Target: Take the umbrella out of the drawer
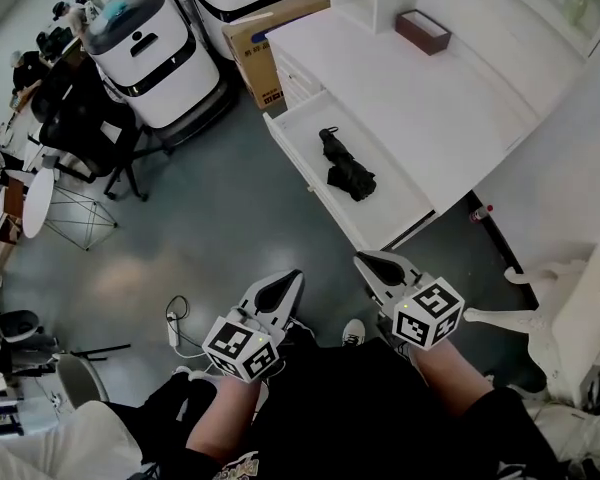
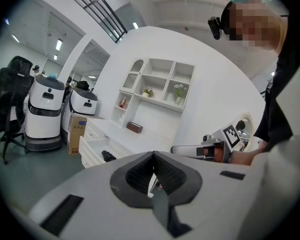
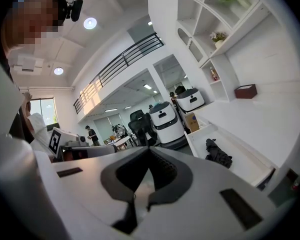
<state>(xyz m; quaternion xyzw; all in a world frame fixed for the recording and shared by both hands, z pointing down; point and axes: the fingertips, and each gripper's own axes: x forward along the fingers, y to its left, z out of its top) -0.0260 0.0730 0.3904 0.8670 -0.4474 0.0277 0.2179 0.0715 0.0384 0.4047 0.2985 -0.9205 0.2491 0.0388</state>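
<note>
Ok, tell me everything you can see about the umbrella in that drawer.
The umbrella is black, compact and folded, its soft-looking fabric loosely bunched. It lies flat along the floor of the open white drawer, one end slim, the other a fuller crumpled mass. Only the drawer touches it.

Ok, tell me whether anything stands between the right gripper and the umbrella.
Nothing visible does. The drawer stands pulled open, and the umbrella lies uncovered on its bottom. Only bare floor separates the right gripper, shut and empty, from the drawer's front.
</note>
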